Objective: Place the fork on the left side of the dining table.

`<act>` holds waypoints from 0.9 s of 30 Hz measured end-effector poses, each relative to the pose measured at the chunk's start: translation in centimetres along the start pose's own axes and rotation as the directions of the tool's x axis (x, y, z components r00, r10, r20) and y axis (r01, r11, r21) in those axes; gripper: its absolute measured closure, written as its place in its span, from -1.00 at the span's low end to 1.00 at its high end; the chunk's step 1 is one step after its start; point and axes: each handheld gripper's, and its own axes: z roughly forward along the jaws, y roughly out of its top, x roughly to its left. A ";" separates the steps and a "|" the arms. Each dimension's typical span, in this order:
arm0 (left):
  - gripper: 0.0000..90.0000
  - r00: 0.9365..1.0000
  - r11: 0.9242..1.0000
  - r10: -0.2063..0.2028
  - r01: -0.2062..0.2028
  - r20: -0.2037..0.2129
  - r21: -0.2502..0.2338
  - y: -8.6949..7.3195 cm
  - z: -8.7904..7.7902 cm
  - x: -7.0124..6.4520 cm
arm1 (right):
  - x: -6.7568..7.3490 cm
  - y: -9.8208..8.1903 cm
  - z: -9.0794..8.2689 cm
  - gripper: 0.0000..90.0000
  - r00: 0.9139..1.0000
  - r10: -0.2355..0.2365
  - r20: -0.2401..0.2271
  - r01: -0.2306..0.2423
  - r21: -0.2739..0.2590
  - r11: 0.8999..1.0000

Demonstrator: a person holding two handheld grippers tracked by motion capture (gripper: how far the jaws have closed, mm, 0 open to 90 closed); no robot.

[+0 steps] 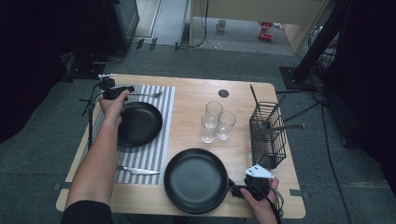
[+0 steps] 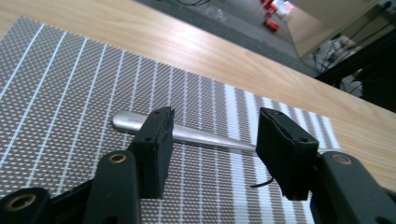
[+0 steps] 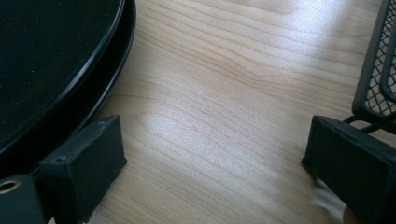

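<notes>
A silver fork [image 1: 148, 95] lies across the far end of the striped placemat [image 1: 159, 140], its tines pointing right. My left gripper [image 1: 129, 91] hovers at the fork's handle end. In the left gripper view the handle [image 2: 201, 138] lies flat on the mat [image 2: 70, 93] between the jaws of that gripper [image 2: 215, 123], and the pads stand apart from it, so it is open. My right gripper [image 1: 232, 189] rests open at the near right of the table. Its jaws [image 3: 217, 140] stand wide over bare wood, between the near black plate [image 3: 46, 56] and the wire basket [image 3: 378, 70].
A black plate [image 1: 139, 124] sits on the placemat, with a knife [image 1: 138, 171] at the mat's near end. A second black plate [image 1: 196, 179] lies near the front edge. Three glasses [image 1: 215, 122] stand mid-table. The black wire basket [image 1: 268, 135] at right holds utensils.
</notes>
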 end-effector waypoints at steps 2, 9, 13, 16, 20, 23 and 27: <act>-0.10 1.000 1.000 0.005 -0.005 0.011 -0.009 -0.2 -0.5 -0.2 | 0.0 0.0 0.0 -0.89 1.000 0.000 0.000 0.000 0.000 1.000; -0.37 0.998 1.000 0.020 -0.019 0.056 -0.013 -0.7 -2.0 -0.7 | 0.0 0.0 0.0 -0.89 1.000 0.000 0.000 0.000 0.000 1.000; -0.56 0.996 0.998 0.063 -0.062 0.061 -0.018 -0.9 -2.9 -1.5 | 0.0 0.0 0.0 -0.89 1.000 0.000 0.000 0.000 0.000 1.000; -0.66 0.992 0.995 0.100 -0.099 0.071 -0.027 -1.2 -3.7 -2.0 | 0.0 0.0 0.0 -0.89 1.000 0.000 0.000 0.000 0.000 1.000; -0.77 0.988 0.993 0.116 -0.112 0.101 -0.044 -1.7 -4.8 -2.3 | 0.0 0.0 0.0 -0.89 1.000 0.002 0.000 -0.002 0.001 1.000; -0.77 0.986 0.991 0.130 -0.125 0.110 -0.050 -2.3 -5.6 -2.6 | 0.0 0.0 0.0 -0.89 1.000 0.001 0.000 -0.001 0.001 1.000; -0.77 0.983 0.989 0.143 -0.138 0.118 -0.053 -2.8 -6.6 -2.9 | 0.0 0.0 0.0 -0.89 1.000 0.001 0.000 -0.001 0.001 1.000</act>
